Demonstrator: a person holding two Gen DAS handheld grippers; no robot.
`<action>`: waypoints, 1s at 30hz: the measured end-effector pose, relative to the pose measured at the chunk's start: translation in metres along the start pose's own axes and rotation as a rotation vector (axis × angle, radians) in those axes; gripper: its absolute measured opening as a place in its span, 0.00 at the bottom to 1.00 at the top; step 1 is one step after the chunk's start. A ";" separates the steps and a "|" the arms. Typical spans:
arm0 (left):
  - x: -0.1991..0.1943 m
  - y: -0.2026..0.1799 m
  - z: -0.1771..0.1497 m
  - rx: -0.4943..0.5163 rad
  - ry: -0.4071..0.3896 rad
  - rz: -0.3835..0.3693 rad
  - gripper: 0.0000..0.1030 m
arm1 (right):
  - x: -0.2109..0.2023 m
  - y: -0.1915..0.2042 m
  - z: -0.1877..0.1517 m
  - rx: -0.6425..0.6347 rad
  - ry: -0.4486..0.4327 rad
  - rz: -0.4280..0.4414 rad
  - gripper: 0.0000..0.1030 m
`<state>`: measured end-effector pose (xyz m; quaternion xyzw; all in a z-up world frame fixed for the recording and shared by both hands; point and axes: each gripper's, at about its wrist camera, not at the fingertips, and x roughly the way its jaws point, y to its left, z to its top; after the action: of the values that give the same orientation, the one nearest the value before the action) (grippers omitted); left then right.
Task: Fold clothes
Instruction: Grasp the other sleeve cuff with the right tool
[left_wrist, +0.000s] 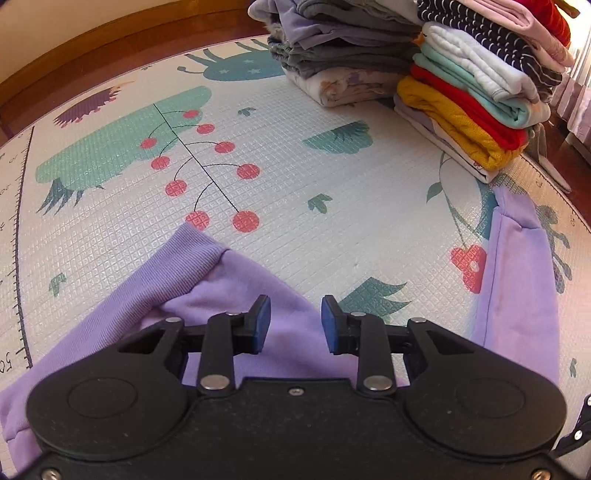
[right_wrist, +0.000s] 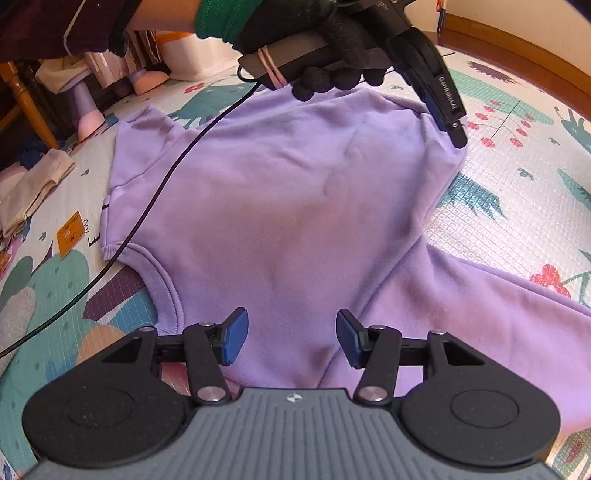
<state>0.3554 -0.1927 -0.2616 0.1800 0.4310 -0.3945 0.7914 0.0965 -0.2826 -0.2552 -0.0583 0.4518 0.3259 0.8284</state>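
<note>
The purple sweatshirt (right_wrist: 280, 192) lies spread flat on the play mat (left_wrist: 332, 229), under and ahead of both grippers. The left gripper (left_wrist: 295, 325) and right gripper (right_wrist: 291, 339) hang open, holding nothing. A shallow pinch could catch one layer only, so the fold drags crooked

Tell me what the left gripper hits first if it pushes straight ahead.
Probably the purple sweatshirt: the open left gripper hangs just over its corner. Past that lies bare play mat, then the folded stacks. Height above the cloth is unclear.
</note>
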 end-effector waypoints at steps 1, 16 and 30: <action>-0.003 -0.002 -0.002 0.009 0.004 0.003 0.48 | -0.009 -0.007 -0.002 0.028 -0.018 -0.009 0.52; -0.070 -0.080 -0.011 0.062 0.099 -0.061 0.69 | -0.106 -0.208 -0.130 1.030 -0.363 -0.223 0.53; -0.105 -0.224 -0.101 -0.220 0.022 -0.042 0.89 | -0.089 -0.273 -0.172 1.212 -0.539 -0.148 0.53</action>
<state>0.0929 -0.2198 -0.2200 0.0875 0.4839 -0.3592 0.7932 0.1021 -0.6070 -0.3397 0.4702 0.3272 -0.0405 0.8187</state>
